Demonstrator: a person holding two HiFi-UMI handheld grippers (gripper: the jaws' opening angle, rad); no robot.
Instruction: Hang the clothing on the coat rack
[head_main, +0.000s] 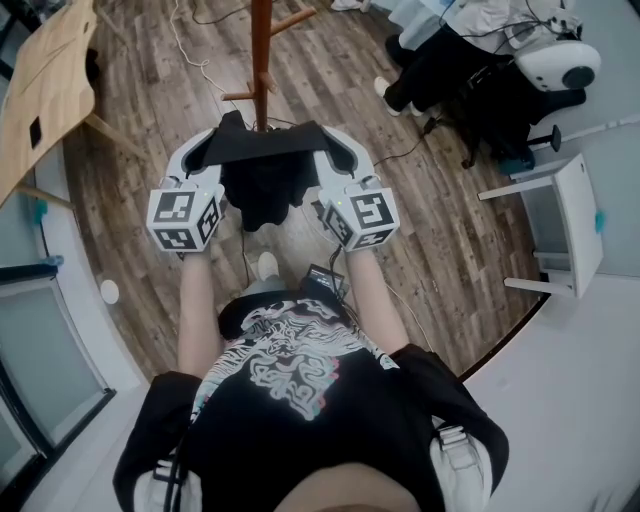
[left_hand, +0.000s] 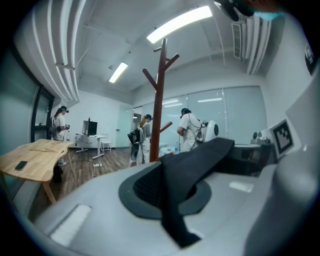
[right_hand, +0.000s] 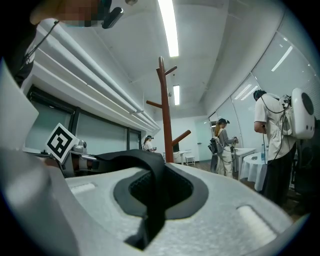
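Observation:
A black garment (head_main: 262, 175) hangs stretched between my two grippers, its upper edge taut and the rest sagging below. My left gripper (head_main: 207, 146) is shut on its left end, and the cloth (left_hand: 186, 172) runs as a dark band across the jaws. At the other end my right gripper (head_main: 337, 148) is shut on it, with a fold of the cloth (right_hand: 150, 192) pinched between the pads. The brown wooden coat rack (head_main: 261, 60) stands just beyond the garment, pegs angled upward. Ahead of both grippers the rack (left_hand: 158, 110) (right_hand: 165, 117) stands apart from the cloth.
A light wooden table (head_main: 45, 80) stands at the left, and a white table (head_main: 565, 225) at the right. Cables lie on the wood floor near the rack's foot. Several people (left_hand: 189, 131) (right_hand: 272, 145) stand beyond the rack. A glass wall runs along the left.

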